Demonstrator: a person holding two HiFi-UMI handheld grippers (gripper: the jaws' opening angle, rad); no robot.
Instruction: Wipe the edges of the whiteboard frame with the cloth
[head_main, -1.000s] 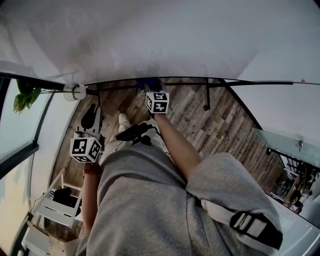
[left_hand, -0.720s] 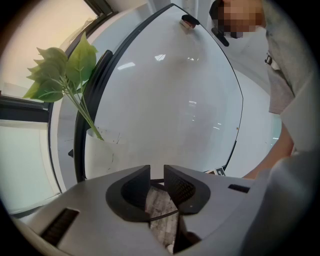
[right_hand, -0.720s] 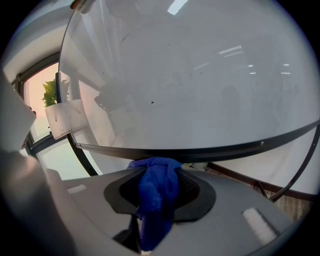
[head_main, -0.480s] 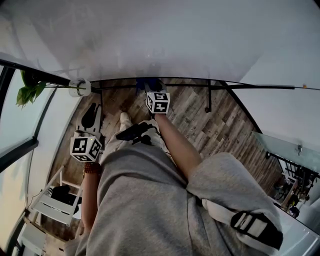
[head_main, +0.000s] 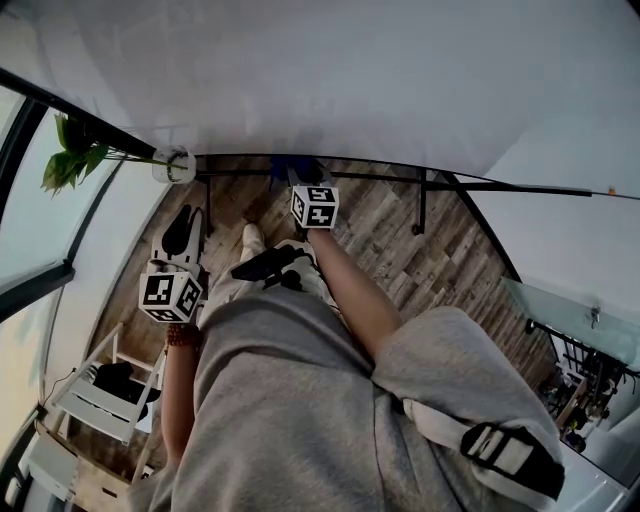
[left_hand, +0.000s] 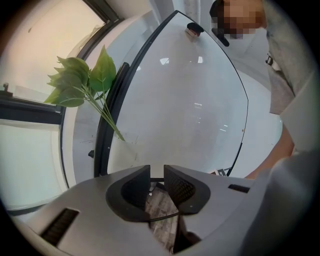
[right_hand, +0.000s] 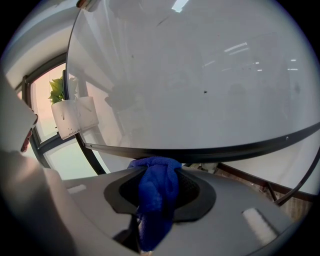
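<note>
Head view: the right tool (head_main: 296, 178) reaches up to the bottom rail of the whiteboard frame (head_main: 400, 169), with the blue cloth (head_main: 288, 166) bunched right at that rail. The left tool (head_main: 183, 225) hangs well below the frame, over the wood floor.

Left gripper view: the jaws stand slightly apart and empty, pointing towards the frame's left side.

Right gripper view: the jaws are clamped on the cloth (right_hand: 157, 186), and its top fold sits just under the frame's bottom rail (right_hand: 225, 150), seemingly touching it.

To wipe well, the fold likely needs firm upward pressure and an even slide along the rail. The cloth should stay proud of the jaws so bare plastic never scrapes the frame.
</note>
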